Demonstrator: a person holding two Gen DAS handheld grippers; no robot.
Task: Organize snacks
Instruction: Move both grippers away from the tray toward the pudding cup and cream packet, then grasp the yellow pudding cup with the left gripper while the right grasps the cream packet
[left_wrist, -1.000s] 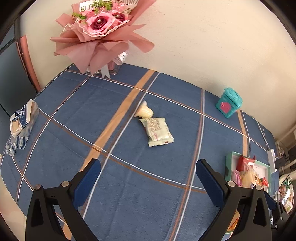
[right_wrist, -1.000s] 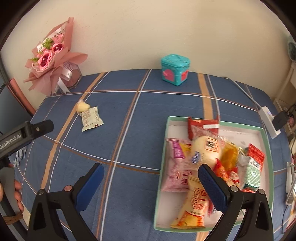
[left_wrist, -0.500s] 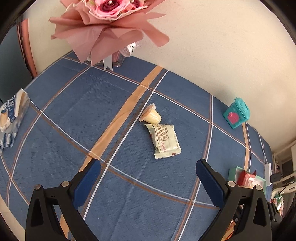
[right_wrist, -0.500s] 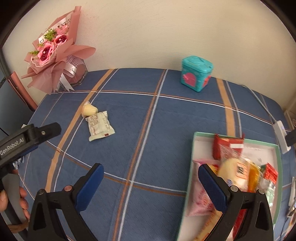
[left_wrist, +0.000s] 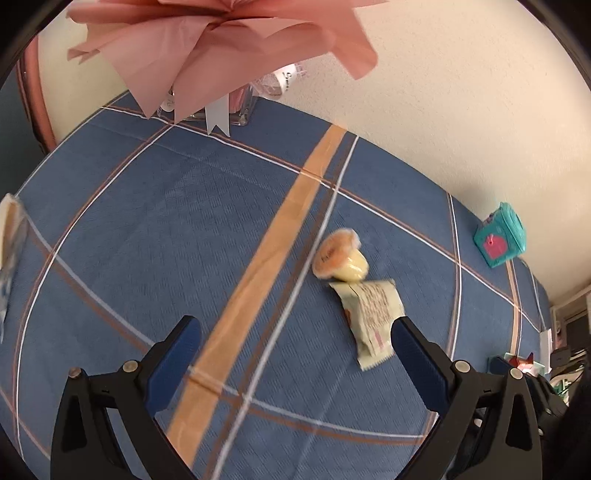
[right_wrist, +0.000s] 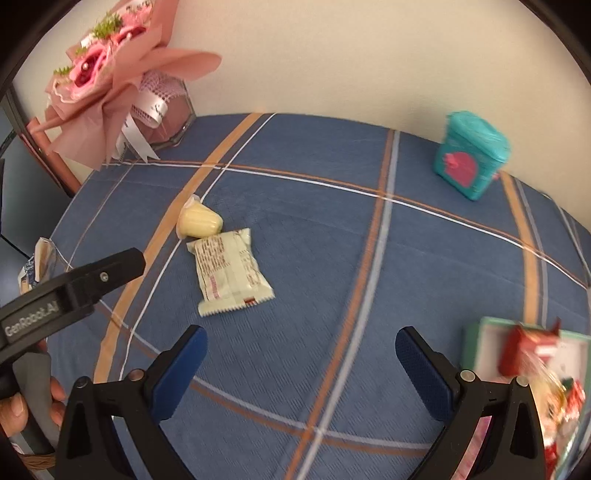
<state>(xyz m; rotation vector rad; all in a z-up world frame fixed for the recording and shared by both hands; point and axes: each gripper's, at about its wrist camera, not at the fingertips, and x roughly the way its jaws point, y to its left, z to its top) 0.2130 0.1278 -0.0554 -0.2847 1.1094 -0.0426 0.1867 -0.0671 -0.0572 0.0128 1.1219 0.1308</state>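
A pale green snack packet (right_wrist: 229, 271) lies flat on the blue plaid cloth, and a small yellow jelly cup (right_wrist: 199, 222) rests on its side touching the packet's far end. In the left wrist view the packet (left_wrist: 371, 318) sits just ahead of my right finger, with the cup (left_wrist: 340, 259) beyond it. My left gripper (left_wrist: 295, 345) is open and empty above the cloth. My right gripper (right_wrist: 301, 352) is open and empty too, with the packet ahead and to its left. The green-rimmed snack tray (right_wrist: 480, 334) with several wrapped snacks shows at the right edge.
A pink flower bouquet (right_wrist: 110, 74) stands at the back left against the wall. A teal box (right_wrist: 471, 160) sits at the back right. A blue-and-white packet (right_wrist: 37, 264) lies at the cloth's left edge. The other hand-held gripper (right_wrist: 70, 288) and a hand (right_wrist: 22, 406) show at the left.
Both grippers have moved forward and left toward the packet and jelly cup, which now look larger and closer. The tray has slid toward the right edge of the right wrist view.
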